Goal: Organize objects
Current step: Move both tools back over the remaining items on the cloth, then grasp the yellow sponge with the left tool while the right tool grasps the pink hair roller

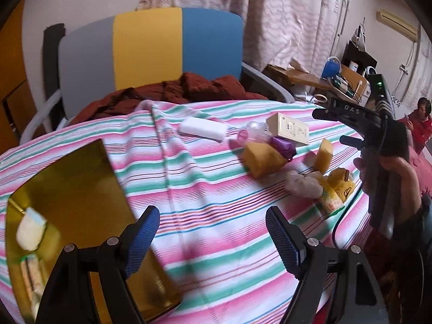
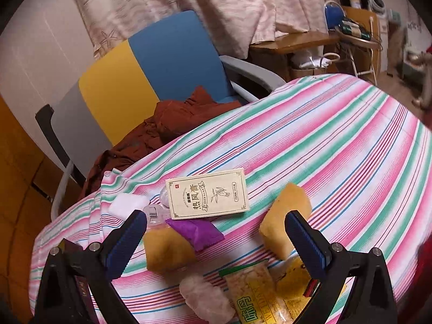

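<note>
The right gripper (image 2: 214, 239) is hanging spread wide and empty above the pile on the striped cloth (image 2: 337, 145). Lying nearest are a snack packet (image 2: 253, 294) and a pale lump (image 2: 205, 301). Two sponges are sitting just beyond, one (image 2: 168, 251) by the left pad, one (image 2: 283, 218) touching the right pad's edge in view. A purple sachet (image 2: 195, 230) is lying between, one box (image 2: 206, 194) behind it. The left gripper (image 1: 212, 236) is also gaping, empty, a gold tray (image 1: 67, 202) beside its left finger.

- box (image 2: 207, 193) lies on the striped cloth (image 2: 337, 140), ahead of the right gripper (image 2: 216, 229)
- one sponge (image 2: 168, 251) by its left finger, another sponge (image 2: 283, 222) by its right
- snack packet (image 2: 256, 289) beneath, nearest the tool
- chair (image 2: 151, 81) behind the cloth
</note>
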